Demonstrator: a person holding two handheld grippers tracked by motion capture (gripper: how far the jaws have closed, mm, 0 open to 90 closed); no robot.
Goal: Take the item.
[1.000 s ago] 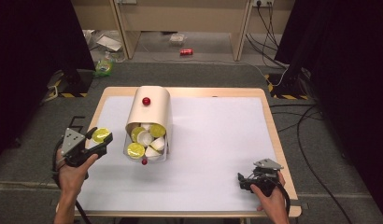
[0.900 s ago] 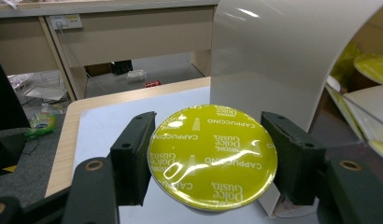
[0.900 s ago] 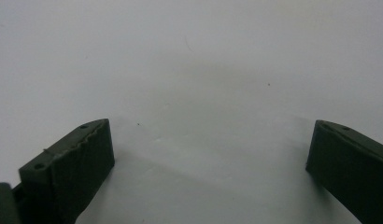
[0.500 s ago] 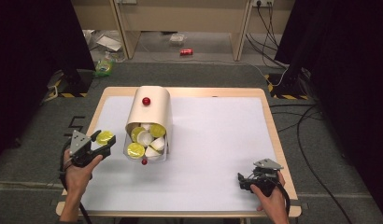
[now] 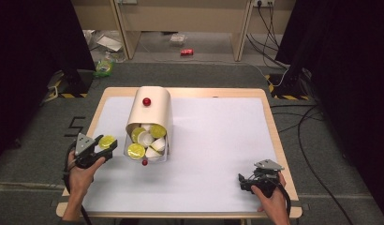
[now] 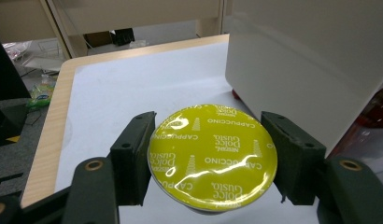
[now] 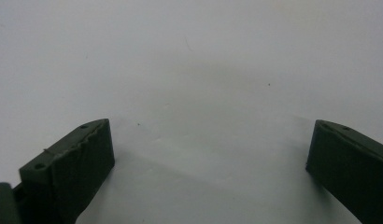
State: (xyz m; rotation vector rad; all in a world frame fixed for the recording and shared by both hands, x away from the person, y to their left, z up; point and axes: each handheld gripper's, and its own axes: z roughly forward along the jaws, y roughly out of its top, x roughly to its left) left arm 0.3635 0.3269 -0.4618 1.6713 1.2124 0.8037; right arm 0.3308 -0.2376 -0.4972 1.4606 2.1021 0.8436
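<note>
High view: a table [image 5: 274, 140] with a pale wooden rim and a white top, seen from the person's side. The left gripper [image 5: 102, 146] sits near the table's left edge, held in the person's left hand [image 5: 80, 171]; its 2 jaws are clamped on the sides of a yellow-lidded coffee capsule [image 5: 107, 141], which is lifted off the white surface just left of the container's mouth. A cream container [image 5: 151, 111] lies tipped on its side in the left half of the table, a red knob [image 5: 146, 101] on its upper face and its open mouth turned toward the person. Inside the mouth lie several more capsules [image 5: 144, 138], some yellow-lidded and some white, behind a clear lid [image 5: 166, 149] with a second red knob [image 5: 144, 162] at its lower edge. The right gripper [image 5: 246, 180] rests low at the table's right front corner, well apart from the container.

Left gripper view: the capsule [image 6: 213, 156] is pinched between both pads, lid facing the camera, printed "Cappuccino"; the container's pale wall [image 6: 301, 60] rises just to the right.

Right gripper view: the right gripper [image 7: 210, 154] has its jaws spread wide, bare white tabletop between them and nothing grasped
</note>
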